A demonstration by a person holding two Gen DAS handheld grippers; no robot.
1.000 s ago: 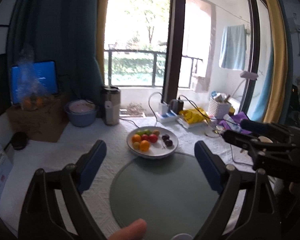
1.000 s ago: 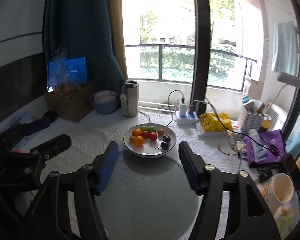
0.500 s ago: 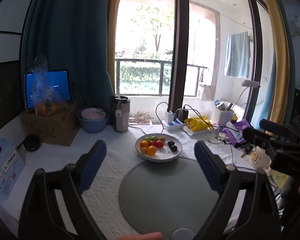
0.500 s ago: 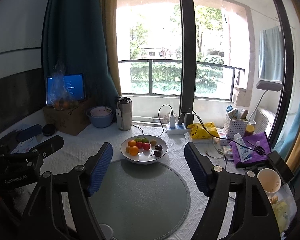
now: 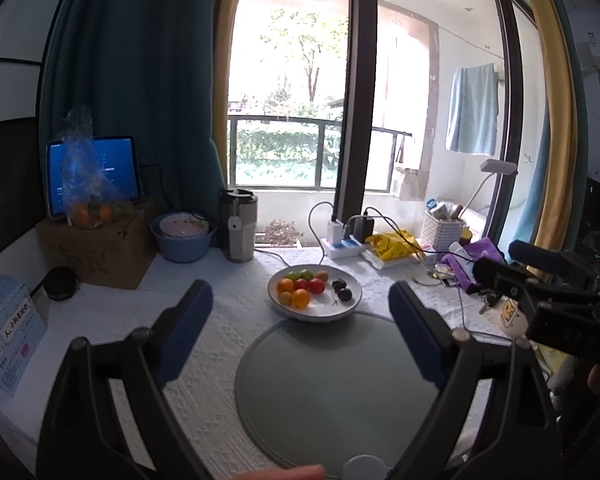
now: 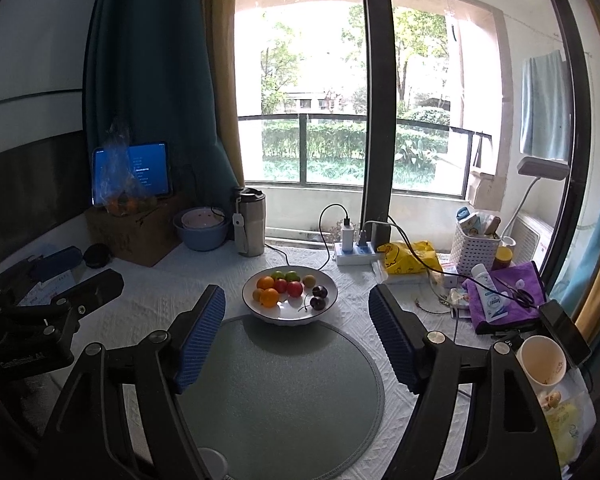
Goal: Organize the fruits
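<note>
A white bowl (image 5: 320, 311) (image 6: 332, 288) of small fruits stands at the far edge of a round grey-green mat (image 5: 332, 384) (image 6: 284, 384). It holds orange fruits (image 5: 286, 285) (image 6: 265, 282), red ones (image 5: 317, 286) (image 6: 295, 289), green ones (image 5: 305, 273) (image 6: 292, 276) and dark cherries (image 5: 344, 294) (image 6: 320, 291). My left gripper (image 5: 300, 320) is open and empty, held above the mat short of the bowl. My right gripper (image 6: 296, 320) is open and empty, also short of the bowl. Each gripper shows at the edge of the other's view.
A steel tumbler (image 6: 250, 222), a blue bowl (image 6: 201, 229), a cardboard box (image 6: 134, 232) with bagged oranges and a tablet (image 6: 132, 172) stand at the back left. A power strip (image 6: 356, 254), yellow bag (image 6: 410, 256), white basket (image 6: 475, 248), purple cloth (image 6: 504, 296) and paper cup (image 6: 540, 360) crowd the right.
Both grippers have risen and pulled back from the bowl, so the views tilt up and the bowl looks smaller. Both stay open and empty.
</note>
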